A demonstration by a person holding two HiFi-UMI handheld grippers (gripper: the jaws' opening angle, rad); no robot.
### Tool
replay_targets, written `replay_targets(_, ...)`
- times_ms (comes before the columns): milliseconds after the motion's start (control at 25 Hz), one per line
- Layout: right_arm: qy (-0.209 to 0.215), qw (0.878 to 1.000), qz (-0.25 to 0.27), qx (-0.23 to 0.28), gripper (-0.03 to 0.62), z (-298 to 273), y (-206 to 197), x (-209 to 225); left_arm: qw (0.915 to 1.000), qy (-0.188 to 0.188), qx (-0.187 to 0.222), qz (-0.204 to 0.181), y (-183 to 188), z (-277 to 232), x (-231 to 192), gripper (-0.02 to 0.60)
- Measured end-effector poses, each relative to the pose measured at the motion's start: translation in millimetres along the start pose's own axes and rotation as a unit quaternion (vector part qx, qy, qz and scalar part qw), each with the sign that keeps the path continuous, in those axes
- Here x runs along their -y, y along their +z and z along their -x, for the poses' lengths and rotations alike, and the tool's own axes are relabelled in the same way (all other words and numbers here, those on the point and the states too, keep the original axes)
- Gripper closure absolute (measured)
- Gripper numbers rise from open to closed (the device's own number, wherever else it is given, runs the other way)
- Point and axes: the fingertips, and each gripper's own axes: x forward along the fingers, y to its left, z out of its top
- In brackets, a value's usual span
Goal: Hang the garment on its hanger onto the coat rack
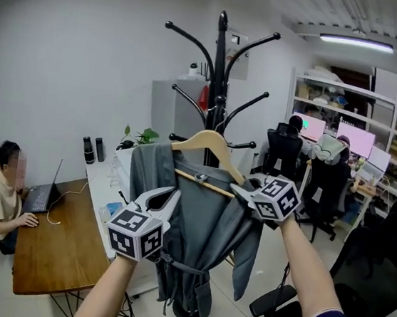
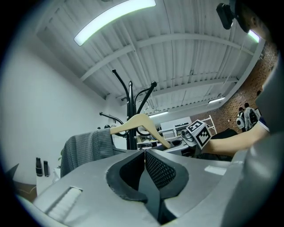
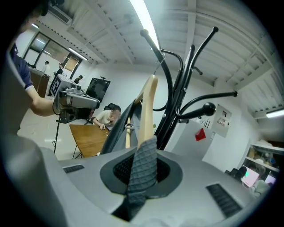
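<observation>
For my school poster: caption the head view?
Right gripper clamps a grey garment on its wooden hanger before the coat rack, left gripper alongside.

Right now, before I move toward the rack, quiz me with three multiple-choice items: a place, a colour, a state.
1. Where is the garment?
A. held up in front of the coat rack
B. flat on a desk
C. on the floor

2. What colour is it?
A. red
B. grey
C. white

3. How is the right tool?
A. wide open and empty
B. shut on the garment at one end of the hanger
C. shut on a rack arm

1 A: it hangs from the raised hanger, before the black rack.
2 B: the fabric is grey in every view.
3 B: grey fabric sits pinched between its pads.
</observation>
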Motion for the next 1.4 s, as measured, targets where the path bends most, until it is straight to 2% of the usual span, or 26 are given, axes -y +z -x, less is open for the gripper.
replay_targets(280, 0.033, 0.999, -0.019, -0.01, 0.562, -35, -31, 8, 0.9994, 0.032, -0.015, -0.001, -25, 10, -8, 0.581)
replay_targets(480, 0.06, 0.997, -0.034, -0.027, 0.562, -57, -57, 6, 0.9976, 0.059, -0.031, -0.018, -40, 19, -14, 0.581)
replay_targets(640, 0.08, 0.995, -0.041, -0.034, 0.561, -64, -75, 5, 0.9972, 0.062, -0.039, -0.014, -47, 16, -9, 0.581)
replay_targets(920, 0.099, 0.993, -0.052, -0.024, 0.56, -66, -75, 3, 0.9964, 0.066, -0.053, 0.003, -60, 12, -12, 0.581)
replay_targets(1080, 0.09, 0.994, -0.048, -0.027, 0.557, -66, -75, 1, 0.9967, 0.059, -0.056, 0.013, -67, 11, -9, 0.581)
replay_targets(1280, 0.056, 0.997, -0.043, -0.033, 0.542, -66, -78, 4, 0.9971, 0.049, -0.057, 0.015, -66, 12, -5, 0.581)
replay_targets(1360, 0.029, 0.998, -0.052, -0.028, 0.499, -64, -80, 9, 0.9971, 0.048, -0.056, 0.016, -65, 16, -5, 0.581)
replay_targets(1400, 0.014, 0.998, -0.059, -0.025, 0.449, -62, -81, 11, 0.9971, 0.047, -0.056, 0.017, -65, 19, -6, 0.581)
